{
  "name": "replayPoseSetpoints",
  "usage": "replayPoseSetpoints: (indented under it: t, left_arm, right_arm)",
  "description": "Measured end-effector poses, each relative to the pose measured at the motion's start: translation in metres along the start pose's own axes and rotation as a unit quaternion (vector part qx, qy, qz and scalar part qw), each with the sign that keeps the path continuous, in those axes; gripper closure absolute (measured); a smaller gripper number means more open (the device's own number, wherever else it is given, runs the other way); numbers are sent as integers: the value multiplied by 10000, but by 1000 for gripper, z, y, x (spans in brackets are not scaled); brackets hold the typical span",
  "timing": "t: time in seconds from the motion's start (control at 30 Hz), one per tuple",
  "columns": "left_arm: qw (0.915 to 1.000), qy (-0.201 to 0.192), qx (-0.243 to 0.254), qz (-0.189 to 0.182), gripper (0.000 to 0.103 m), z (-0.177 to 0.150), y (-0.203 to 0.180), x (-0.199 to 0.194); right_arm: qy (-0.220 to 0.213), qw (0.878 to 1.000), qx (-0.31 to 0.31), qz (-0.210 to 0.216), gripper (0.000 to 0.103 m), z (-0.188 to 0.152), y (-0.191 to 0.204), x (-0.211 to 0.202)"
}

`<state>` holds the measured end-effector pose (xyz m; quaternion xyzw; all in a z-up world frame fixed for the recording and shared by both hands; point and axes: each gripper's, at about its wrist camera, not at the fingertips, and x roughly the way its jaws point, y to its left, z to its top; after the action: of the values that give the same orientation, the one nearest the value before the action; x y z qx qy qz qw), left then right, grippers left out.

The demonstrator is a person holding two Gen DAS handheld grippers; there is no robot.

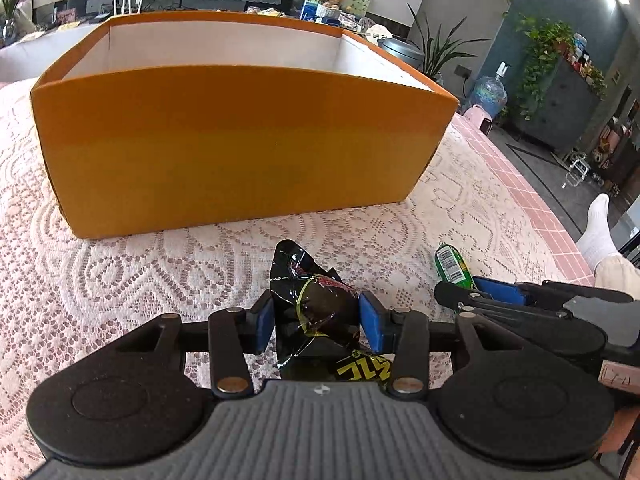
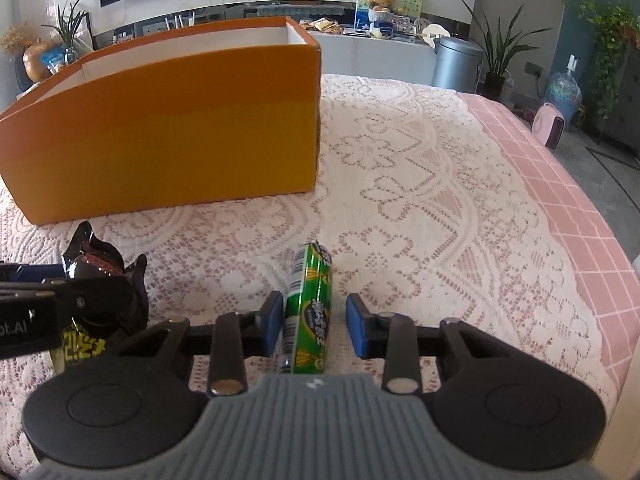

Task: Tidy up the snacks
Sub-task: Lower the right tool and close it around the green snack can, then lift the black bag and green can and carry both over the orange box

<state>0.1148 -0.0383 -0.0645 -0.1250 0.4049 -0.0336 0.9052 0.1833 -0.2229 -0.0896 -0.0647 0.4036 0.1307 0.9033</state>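
An orange open-top box [image 1: 224, 140] stands on the lace-covered table, also seen in the right wrist view [image 2: 168, 128]. A black snack packet [image 1: 316, 312] lies between the blue pads of my left gripper [image 1: 318, 322], which touch both its sides. It also shows at the left of the right wrist view [image 2: 104, 280]. A green snack packet [image 2: 310, 312] lies on the cloth between the fingers of my right gripper [image 2: 314, 326], with a gap on its right side; the jaws stand open. The green packet shows in the left wrist view [image 1: 452, 266].
The lace tablecloth [image 2: 420, 200] covers the table; its pink checked edge [image 2: 560, 184] runs along the right. Beyond are a grey bin [image 2: 456, 62], potted plants, a water bottle [image 1: 490, 94] and a sideboard. A socked foot [image 1: 598, 228] is at the right.
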Motion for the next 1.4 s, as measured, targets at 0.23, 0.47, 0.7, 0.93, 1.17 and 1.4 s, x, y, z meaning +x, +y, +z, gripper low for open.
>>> replayPoseSetpoints:
  t: [0.23, 0.47, 0.7, 0.93, 1.17, 1.4]
  left_arm:
    - [9999, 5, -138, -72, 53, -1, 6, -2]
    - [9998, -85, -137, -79, 53, -4, 6, -14]
    - [9994, -293, -108, -128, 53, 0, 7, -40]
    - [9986, -527, -54, -46, 53, 6, 8, -72]
    - [9974, -704, -28, 138, 53, 25, 10, -98]
    - [9955, -928, -27, 210, 53, 48, 16, -114]
  right_arm:
    - [-22, 9999, -139, 79, 83, -3, 6, -5]
    - [-55, 9996, -166, 226, 83, -7, 10, -20]
    - [-144, 9989, -214, 381, 83, -13, 15, -46]
    - [-287, 9971, -220, 666, 83, -7, 23, -79]
    - [-288, 9933, -153, 1112, 83, 15, 33, -108]
    - [-422, 9891, -216, 1393, 83, 51, 45, -127]
